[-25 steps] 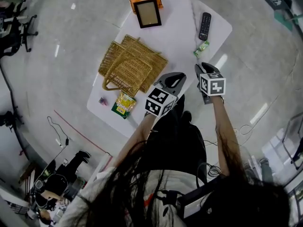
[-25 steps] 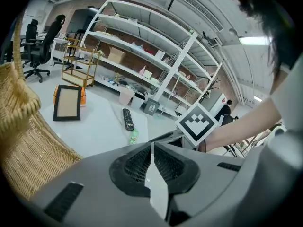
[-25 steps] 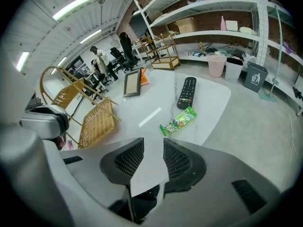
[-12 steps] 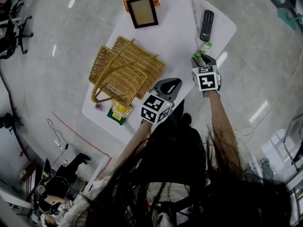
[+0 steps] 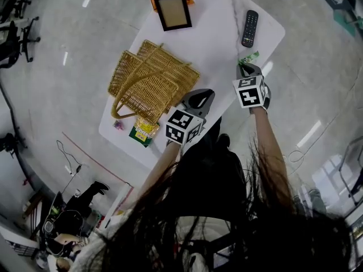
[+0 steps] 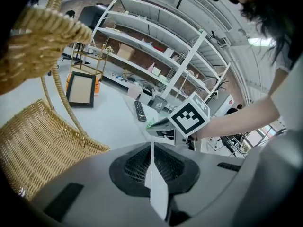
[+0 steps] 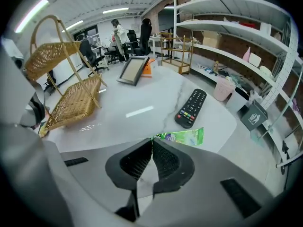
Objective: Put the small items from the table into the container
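Observation:
A green snack packet (image 5: pixel 248 58) (image 7: pixel 183 137) lies near the table's right edge, below the remote. My right gripper (image 5: pixel 245 68) (image 7: pixel 152 141) points steeply down at it, jaws closed with the packet's near corner pinched between the tips. The wicker basket (image 5: pixel 153 83) (image 7: pixel 75 100) (image 6: pixel 38 141) lies on its side at the table's left, handle up. My left gripper (image 5: pixel 199 96) (image 6: pixel 152 145) hovers at the basket's right edge, shut with nothing in it. A yellow-green packet (image 5: pixel 141 132) and a small pink item (image 5: pixel 118 125) lie by the table's near edge.
A black remote (image 5: pixel 249 28) (image 7: pixel 191 109) lies beyond the green packet. A dark picture frame (image 5: pixel 173 10) (image 7: pixel 132 70) with an orange one behind stands at the table's far end. The white table (image 5: pixel 215 44) ends just right of the packet. Shelving fills the background.
My right gripper moved forward and down to the green packet and its jaws closed on the corner. The left gripper sank a little beside the basket.

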Motion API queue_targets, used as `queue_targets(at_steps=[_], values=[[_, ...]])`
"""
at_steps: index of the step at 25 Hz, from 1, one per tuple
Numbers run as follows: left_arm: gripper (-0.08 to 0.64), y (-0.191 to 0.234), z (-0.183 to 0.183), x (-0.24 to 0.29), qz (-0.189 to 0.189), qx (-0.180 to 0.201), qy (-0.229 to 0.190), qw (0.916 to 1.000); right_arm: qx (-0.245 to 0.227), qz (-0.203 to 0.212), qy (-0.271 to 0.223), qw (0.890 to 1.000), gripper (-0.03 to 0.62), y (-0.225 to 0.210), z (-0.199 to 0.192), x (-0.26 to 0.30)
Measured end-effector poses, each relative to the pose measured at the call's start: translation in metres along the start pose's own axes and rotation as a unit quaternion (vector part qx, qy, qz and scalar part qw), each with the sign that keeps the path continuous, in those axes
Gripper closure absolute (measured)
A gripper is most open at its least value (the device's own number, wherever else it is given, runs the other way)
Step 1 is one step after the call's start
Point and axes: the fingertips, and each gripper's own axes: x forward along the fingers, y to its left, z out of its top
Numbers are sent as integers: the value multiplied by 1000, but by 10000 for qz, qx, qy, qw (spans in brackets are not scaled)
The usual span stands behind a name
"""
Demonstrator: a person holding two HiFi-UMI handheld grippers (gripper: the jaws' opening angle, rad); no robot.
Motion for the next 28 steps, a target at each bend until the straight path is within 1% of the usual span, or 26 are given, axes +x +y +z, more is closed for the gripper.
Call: queue_targets(at_steps=[8,12,16,20,23,28], values=[[549,-10,-15,-20,179,-187,-88,9996,292,463,-556,9970,569,36,17,-51],[549,-13,-25,-37,300,-269,-123,9991,377,746,-769,9935,569,61,16,-78],[549,-12,-38,-58,390,-251,-86,9989,441,1122,-937,9883,569,92,19,-102],[549,-4,-53,-80,549,-266,-11,9981,367,1477,-1057,9827,569,125,28,-116],[548,4,-63,-97,712,-436,-61,9965,271,1733,-1123,9781,569,150,38,-120],[549,14,-80,-120,912,-679,-132,9934,38,2293,-1219,9657,569,200,55,-114]])
